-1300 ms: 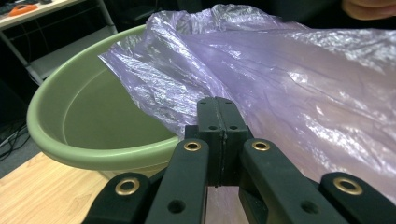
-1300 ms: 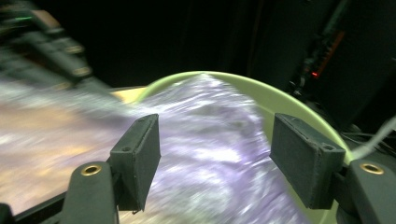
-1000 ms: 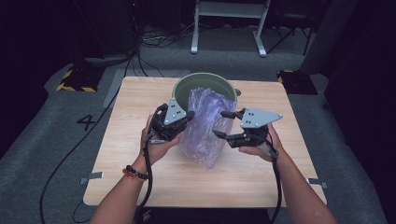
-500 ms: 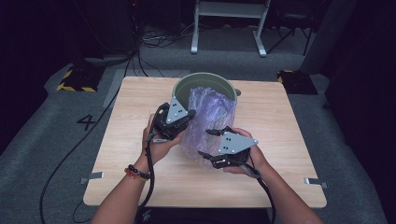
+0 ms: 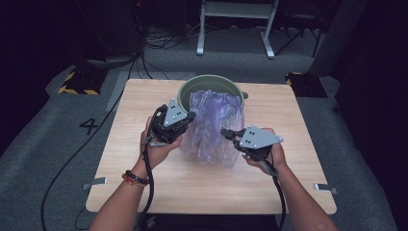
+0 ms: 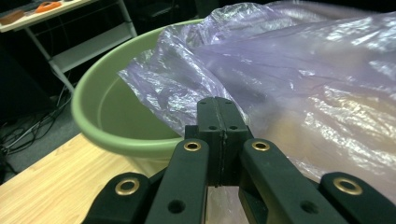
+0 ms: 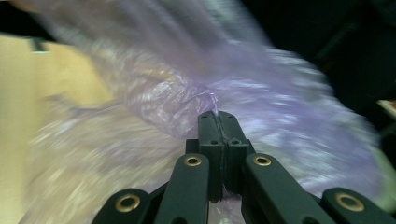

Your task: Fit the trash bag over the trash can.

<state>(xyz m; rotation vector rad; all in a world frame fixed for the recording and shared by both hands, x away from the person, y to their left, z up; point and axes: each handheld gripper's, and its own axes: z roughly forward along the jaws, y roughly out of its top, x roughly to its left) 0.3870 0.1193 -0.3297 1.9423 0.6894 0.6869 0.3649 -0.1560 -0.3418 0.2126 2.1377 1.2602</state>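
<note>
One purple bag (image 5: 214, 126); one green bin (image 5: 188, 91); one table (image 5: 144, 187).

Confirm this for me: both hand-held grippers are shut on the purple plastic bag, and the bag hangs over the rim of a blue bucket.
One thing is wrong: the bucket is green, not blue, as the left gripper view shows. The rest stands: the left hand-held gripper and the right hand-held gripper are both shut on the purple plastic bag, which hangs over the bucket's rim.
</note>
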